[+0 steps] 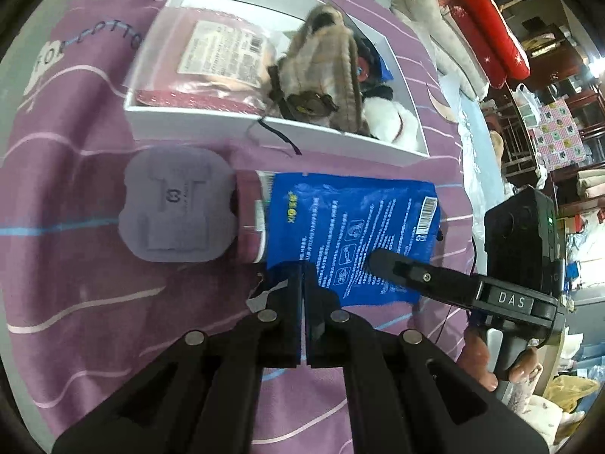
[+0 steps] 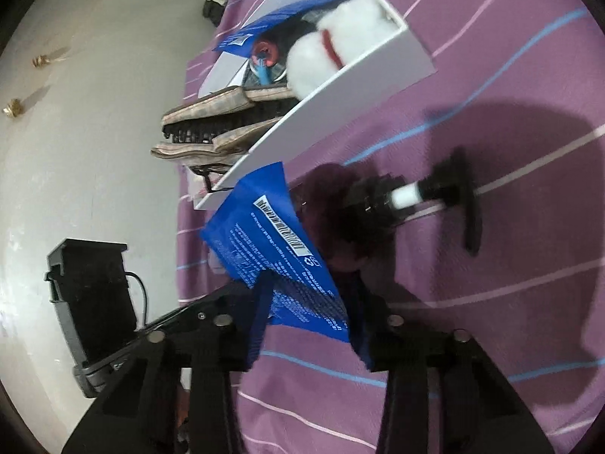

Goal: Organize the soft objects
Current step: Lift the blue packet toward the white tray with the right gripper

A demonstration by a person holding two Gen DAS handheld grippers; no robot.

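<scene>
A blue printed packet is held just above the purple striped bedspread. My left gripper is shut on its near edge. My right gripper is open, its fingers on either side of the packet's end; one finger shows in the left wrist view, lying over the packet. Beyond it stands a white box holding a clear pink-and-red packet, a brown furry item and a white plush.
A grey moulded foam pad and a maroon packet lie left of the blue one. A black-and-white tool lies on the bedspread. Red cushions and clutter sit at the far right; a white wall borders the bed.
</scene>
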